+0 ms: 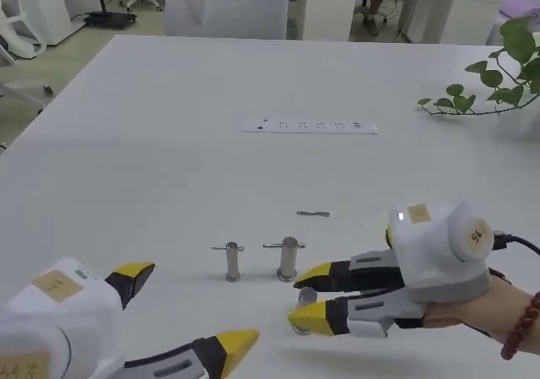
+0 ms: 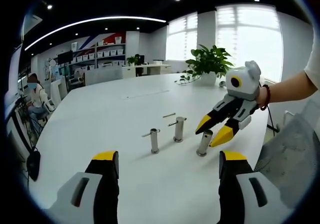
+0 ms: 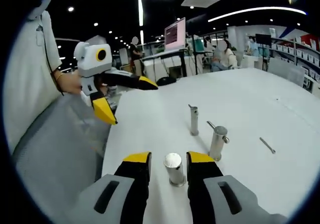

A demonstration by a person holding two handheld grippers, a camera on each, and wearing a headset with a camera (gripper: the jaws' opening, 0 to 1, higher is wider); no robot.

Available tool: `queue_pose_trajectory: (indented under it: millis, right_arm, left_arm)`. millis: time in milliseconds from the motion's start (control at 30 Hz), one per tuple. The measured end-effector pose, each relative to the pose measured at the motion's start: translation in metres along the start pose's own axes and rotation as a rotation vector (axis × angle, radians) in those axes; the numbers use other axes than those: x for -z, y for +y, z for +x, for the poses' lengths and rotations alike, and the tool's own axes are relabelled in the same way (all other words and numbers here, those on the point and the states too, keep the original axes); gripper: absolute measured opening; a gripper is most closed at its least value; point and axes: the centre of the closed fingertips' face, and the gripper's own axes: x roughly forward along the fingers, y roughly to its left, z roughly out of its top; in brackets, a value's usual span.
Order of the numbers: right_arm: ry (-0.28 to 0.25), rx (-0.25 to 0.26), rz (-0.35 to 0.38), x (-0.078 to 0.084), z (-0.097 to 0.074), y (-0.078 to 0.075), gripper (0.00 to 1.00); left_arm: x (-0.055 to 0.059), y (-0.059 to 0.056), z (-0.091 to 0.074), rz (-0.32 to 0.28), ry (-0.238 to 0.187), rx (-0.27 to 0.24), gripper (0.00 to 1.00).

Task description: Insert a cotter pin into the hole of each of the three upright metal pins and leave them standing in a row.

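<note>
Between the narrowed jaws of the right gripper [image 1: 309, 297]: one upright metal pin [image 3: 173, 168], at the right end of the row. Cannot tell whether clamped on it or just closing beside it. As for the left gripper [image 2: 169, 156]: spread wide, holding nothing, low at the near left, well apart from the row. Counted on the worktop [image 1: 169, 143]: three pins standing; two cotter pins seated, through the left pin [image 1: 233, 262] and the middle pin [image 1: 288, 259]; one loose cotter pin [image 1: 313, 214] lying flat beyond.

From the middle pin [image 1: 288, 259], we found the left pin [image 1: 233, 262] at nine o'clock and the third pin [image 1: 306, 296] at five, between the jaws of the right gripper [image 1: 309, 295]. The loose cotter pin [image 1: 313, 214] lay at one o'clock.
</note>
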Motion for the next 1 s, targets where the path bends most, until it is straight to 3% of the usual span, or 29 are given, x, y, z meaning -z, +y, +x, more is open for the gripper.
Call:
queue_pose_trajectory:
  millis: [200, 433, 733, 1000]
  right_arm:
    - [-0.004, 0.010, 0.024, -0.007, -0.007, -0.005, 0.37]
    - [-0.011, 0.051, 0.021, -0.022, -0.021, -0.022, 0.37]
    - [0.019, 0.130, 0.024, -0.030, -0.033, -0.057, 0.37]
    - [0.079, 0.223, 0.040, -0.025, -0.033, -0.102, 0.35]
  left_arm:
    - [-0.001, 0.001, 0.000, -0.001, -0.001, 0.000, 0.82]
    - [-0.001, 0.002, 0.001, 0.000, -0.004, 0.004, 0.83]
    - [-0.003, 0.004, 0.004, -0.003, -0.011, 0.015, 0.84]
    - [-0.003, 0.007, 0.005, 0.000, -0.008, 0.013, 0.84]
